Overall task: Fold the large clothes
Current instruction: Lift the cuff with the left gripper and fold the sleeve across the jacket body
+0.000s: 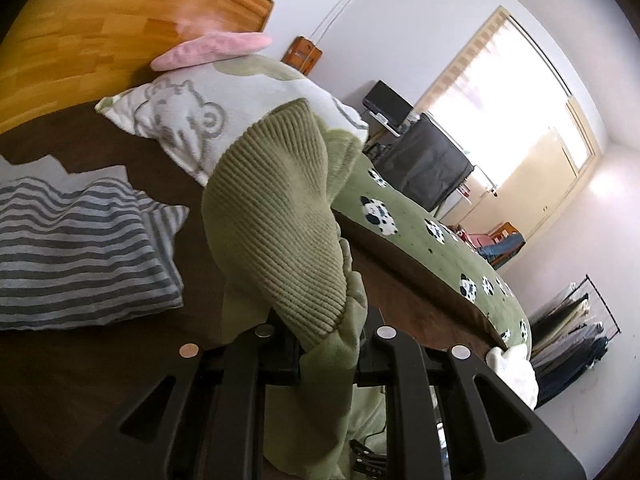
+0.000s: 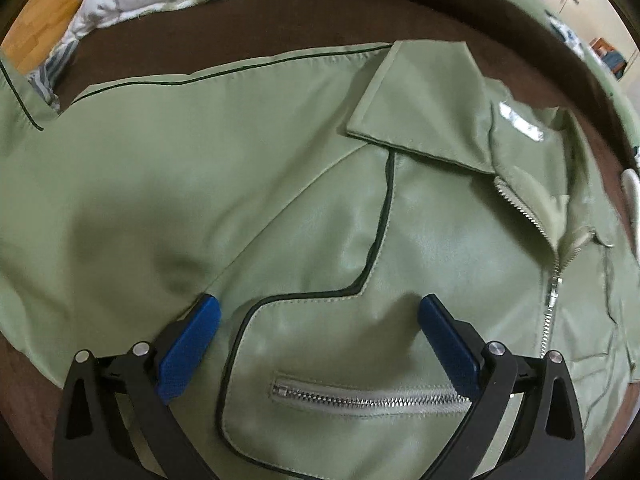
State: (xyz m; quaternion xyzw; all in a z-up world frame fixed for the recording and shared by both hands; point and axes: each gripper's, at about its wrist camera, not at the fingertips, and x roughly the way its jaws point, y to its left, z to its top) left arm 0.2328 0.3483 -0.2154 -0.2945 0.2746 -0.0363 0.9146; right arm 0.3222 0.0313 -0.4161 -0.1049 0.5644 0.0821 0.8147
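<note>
A brown bedspread [image 2: 304,20] covers a bed with a honey-toned wooden headboard [image 1: 100,36], in a white-walled bedroom lit by a bright window [image 1: 508,92]. Spread flat on that cover lies the jacket [image 2: 200,168], pale green with a smooth, faintly glossy leather-like finish, dark piping tracing its panels, a pointed collar [image 2: 420,100] folded open, and silver metal zippers, one [image 2: 368,400] running across a chest pocket. The right gripper [image 2: 320,316] hovers low over the chest, its blue textured pads [image 2: 188,352] spread wide to either side of the pocket, holding nothing. The left gripper [image 1: 328,344] is clamped on the jacket's sleeve end, where a ribbed knit cuff [image 1: 276,216] in olive green rises thick and rounded above the black fingers. Beyond it sit a grey-and-white striped pillow [image 1: 80,248], a white pillow with a raised animal outline [image 1: 188,120], a flat pink cushion [image 1: 212,50], and a green blanket dotted with black-and-white shapes [image 1: 420,236].
</note>
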